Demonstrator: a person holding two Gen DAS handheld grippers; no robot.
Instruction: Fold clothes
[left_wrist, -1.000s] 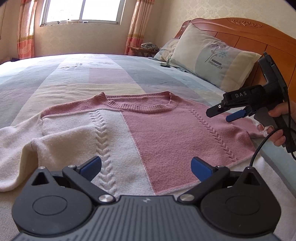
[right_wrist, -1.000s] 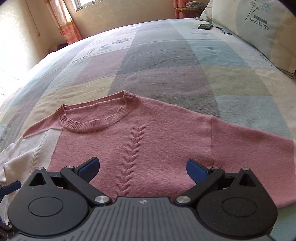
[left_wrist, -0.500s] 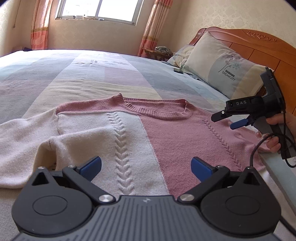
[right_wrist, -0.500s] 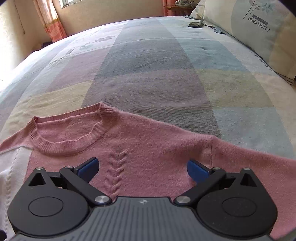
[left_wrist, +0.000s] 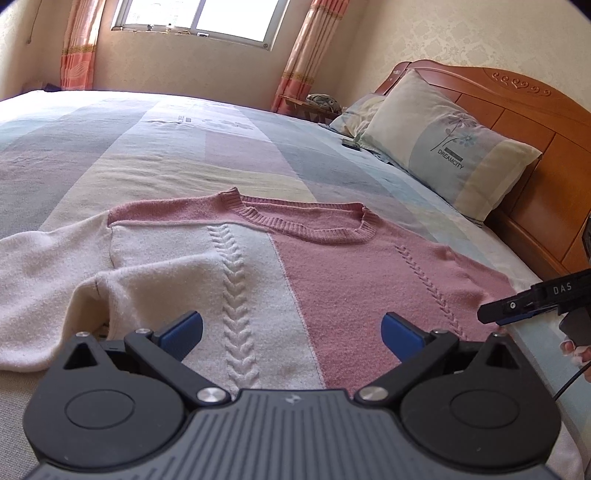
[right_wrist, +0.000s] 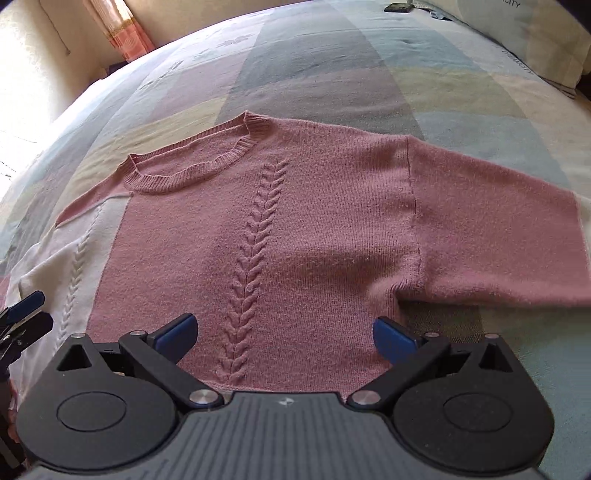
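- In the left wrist view, far left, the white sleeve (left_wrist: 40, 266) of the sweater (left_wrist: 314, 280) lies bunched on the bed (left_wrist: 184, 155), its lower edge folded up into a soft ridge at lower left.
- The sweater is spread front-up across the middle of that frame: white half on the left, pink half on the right, ribbed collar (left_wrist: 306, 221) toward the top, a cable-knit line down each half.
- The left gripper (left_wrist: 291, 334) sits at the bottom centre, jaws spread wide, blue pads (left_wrist: 183, 328) well apart and holding nothing; it hovers low over the hem where white meets pink.
- At the right edge of that frame the right gripper (left_wrist: 517, 314) reaches in from the side, pointing left, tip just beside the pink sleeve's edge; fingertips of the person's hand (left_wrist: 574, 350) show beneath it with a black cable.
- Upper right, a pillow (left_wrist: 450, 144) printed "DREAMCITY" leans on the wooden headboard (left_wrist: 524, 96); a window (left_wrist: 199, 18) with curtains sits at the top.
- In the right wrist view, the left gripper's (right_wrist: 22, 314) blue tip peeks in at the far left edge beside the white half.
- Centre of that frame, the pink body lies flat, collar at upper left.
- The right gripper (right_wrist: 284, 334) at bottom centre is also spread wide and empty, tilted down over the pink hem.
- To the right, the pink sleeve (right_wrist: 517, 229) stretches sideways toward the frame edge, flat on the bedcover.
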